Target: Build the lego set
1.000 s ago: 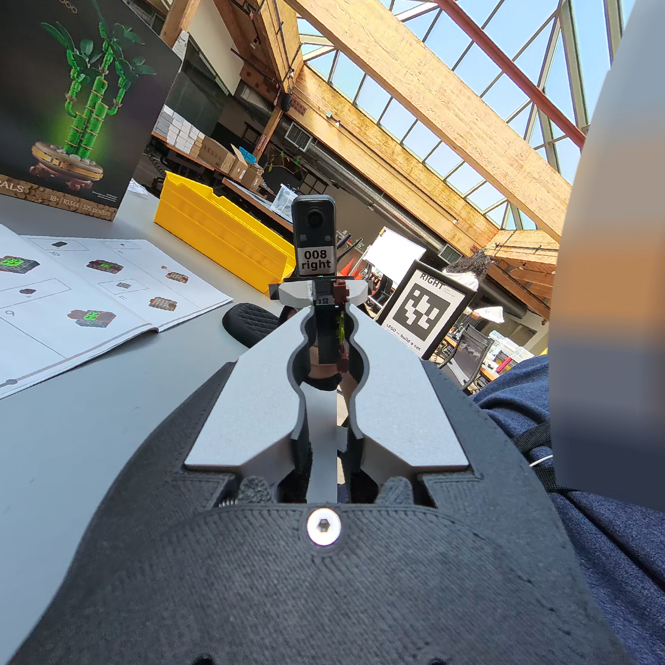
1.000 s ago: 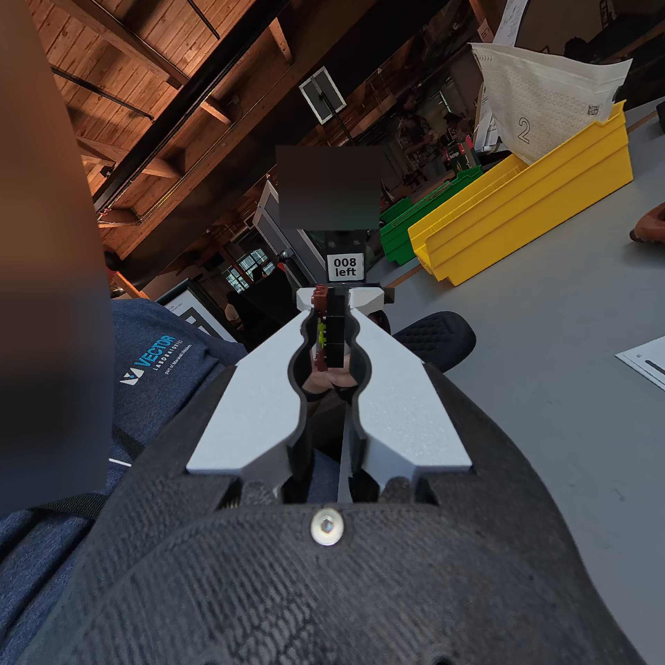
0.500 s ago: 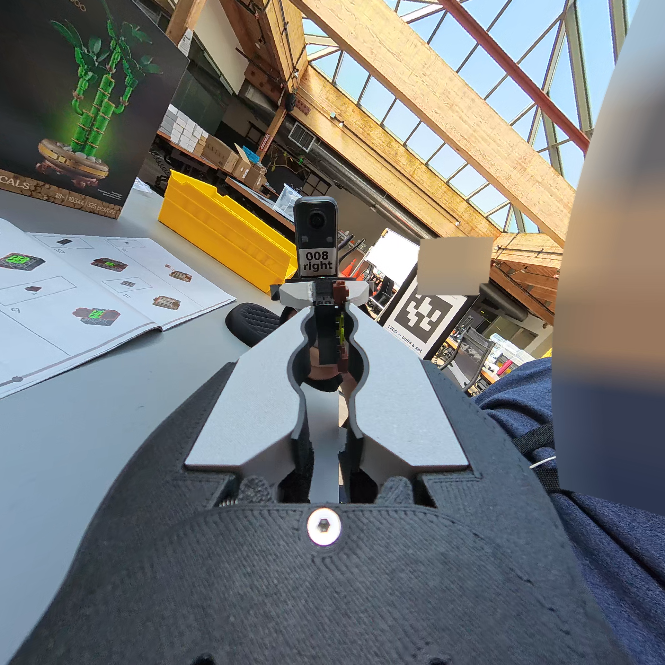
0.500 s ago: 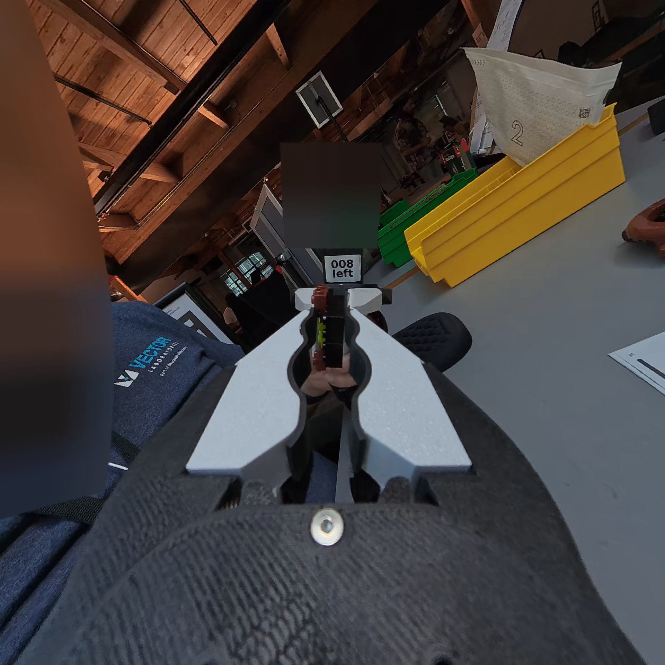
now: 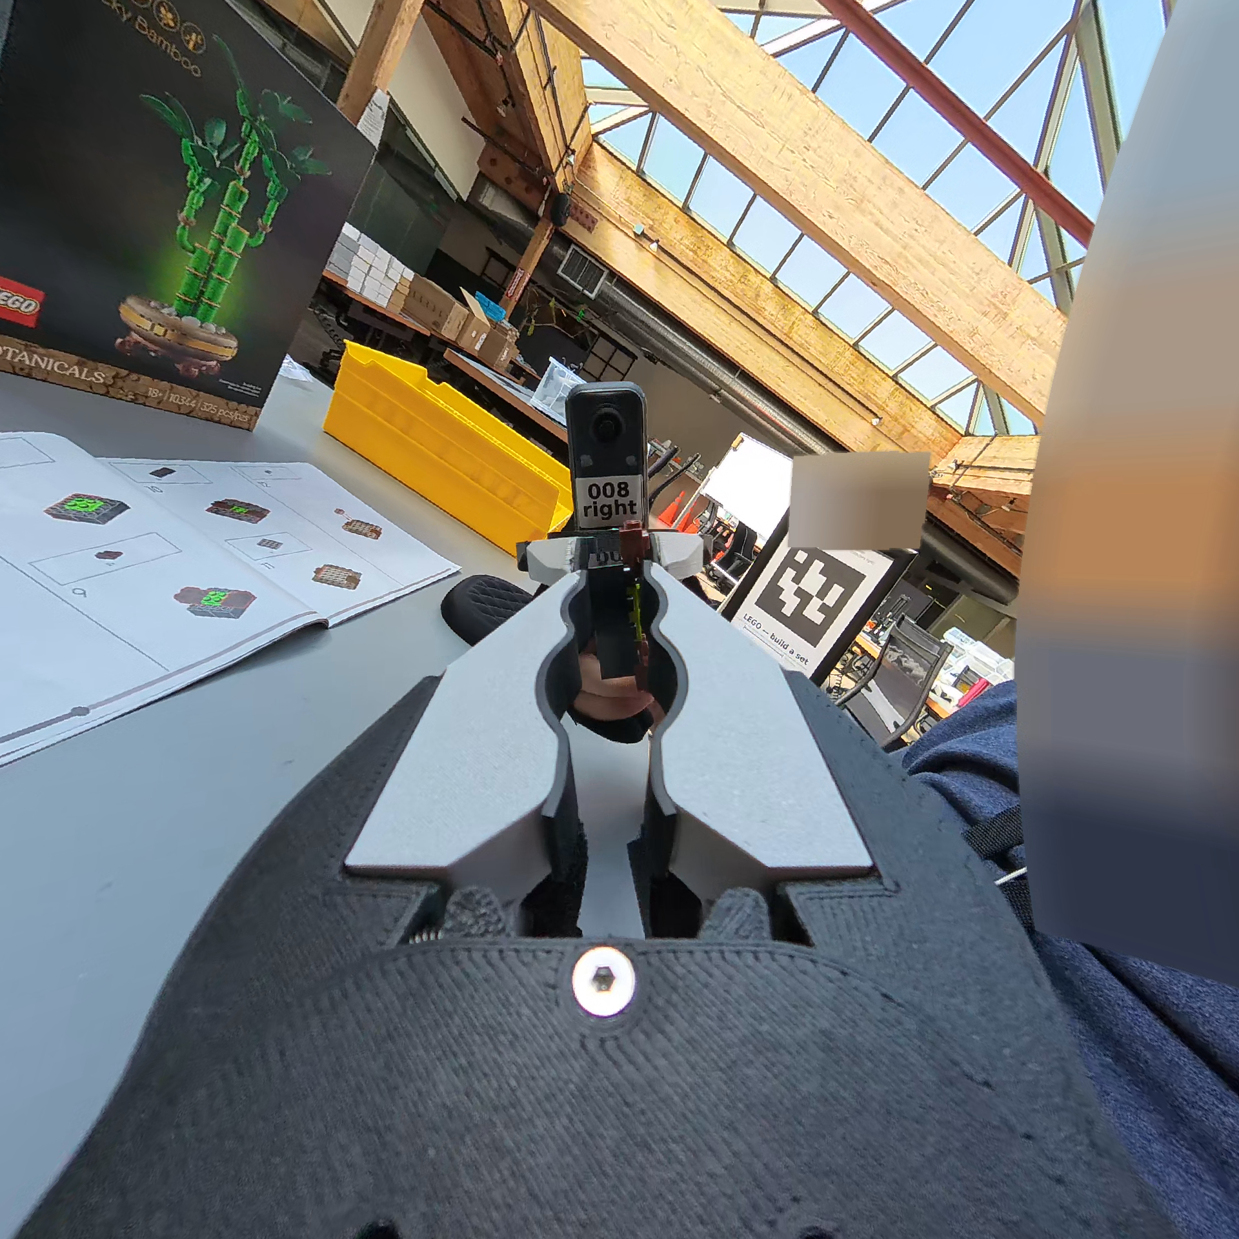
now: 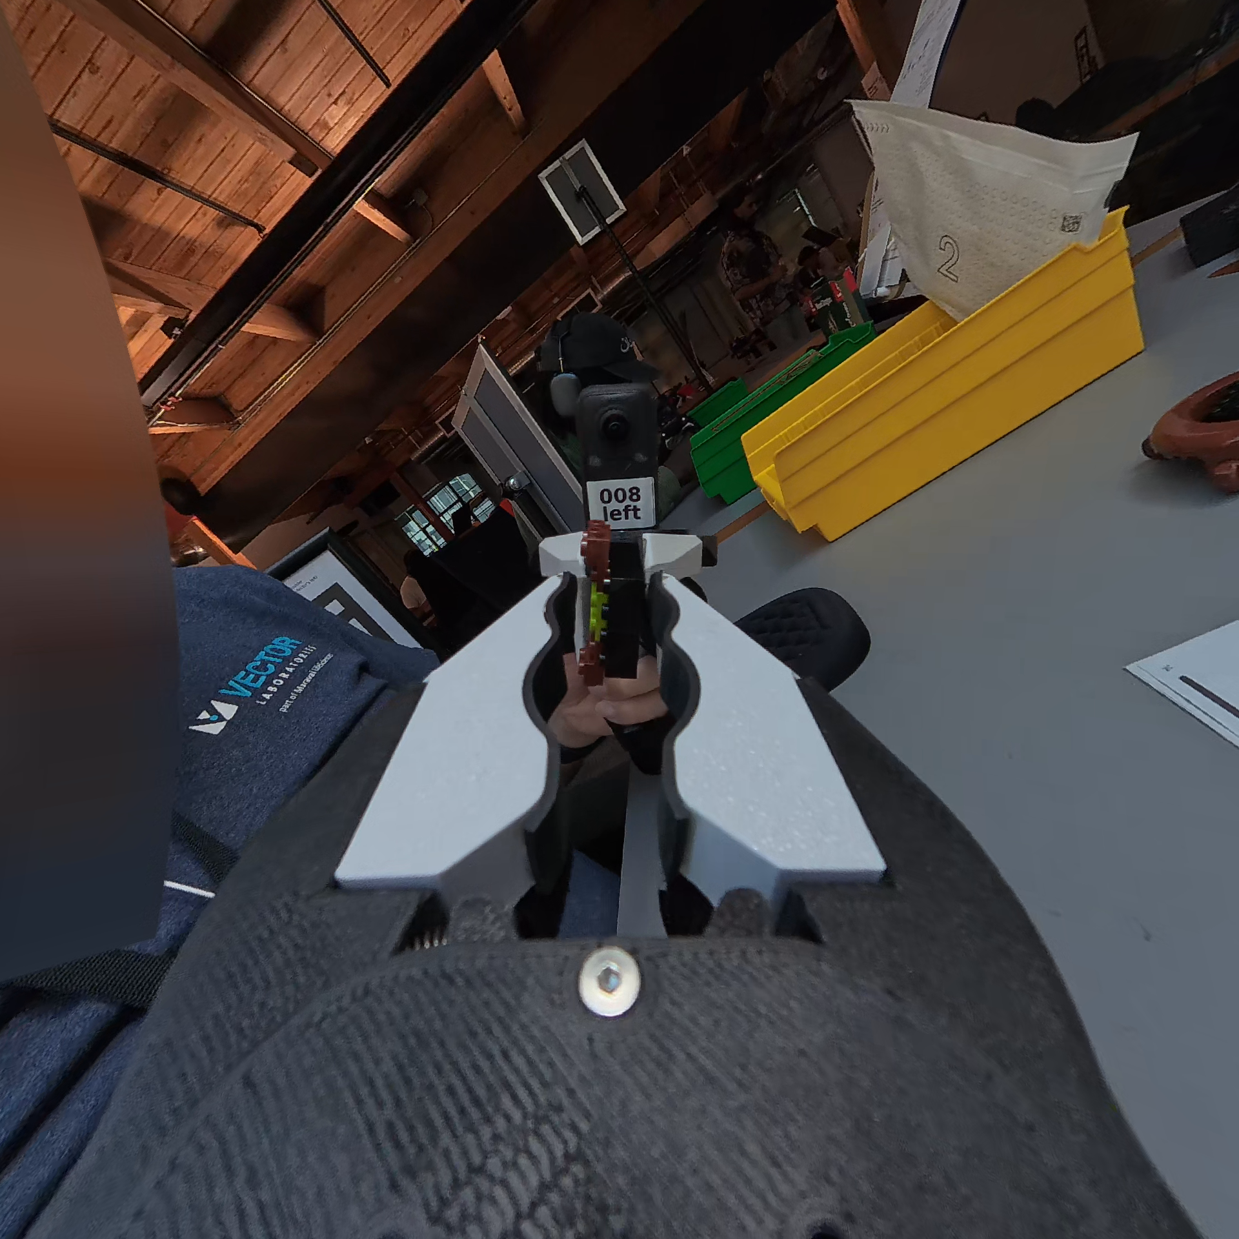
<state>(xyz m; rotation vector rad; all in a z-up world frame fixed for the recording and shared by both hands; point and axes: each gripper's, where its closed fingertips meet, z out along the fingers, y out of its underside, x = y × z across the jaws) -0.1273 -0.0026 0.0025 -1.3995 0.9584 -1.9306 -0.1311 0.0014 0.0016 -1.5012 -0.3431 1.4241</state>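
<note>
A small lego assembly (image 5: 620, 627) of black bricks with a lime plate and brown pieces is held in the air above the grey table (image 5: 201, 804). My left gripper (image 5: 613, 590) is shut on it. My right gripper (image 5: 611, 558) faces it from the far side and grips the same assembly at its top end. In the right wrist view the assembly (image 6: 620, 617) sits between my right gripper's (image 6: 610, 590) fingers, with the left gripper (image 6: 620, 555) opposite. A hand shows behind the assembly.
The open instruction booklet (image 5: 167, 570) and the set's box (image 5: 167, 201) are on the left, with a yellow bin (image 5: 436, 456) and a marker sign (image 5: 818, 603). The right wrist view shows a yellow bin (image 6: 972, 402), a white bag (image 6: 972, 214), a green bin (image 6: 731, 429) and a brown round base (image 6: 1200, 436). My left and right fingertips are right by each other. The brown round base (image 6: 1200, 436) is about equally far from each gripper, around 30 cm.
Both grippers have turned slightly together, so the background has shifted. The assembly stays gripped between them.
</note>
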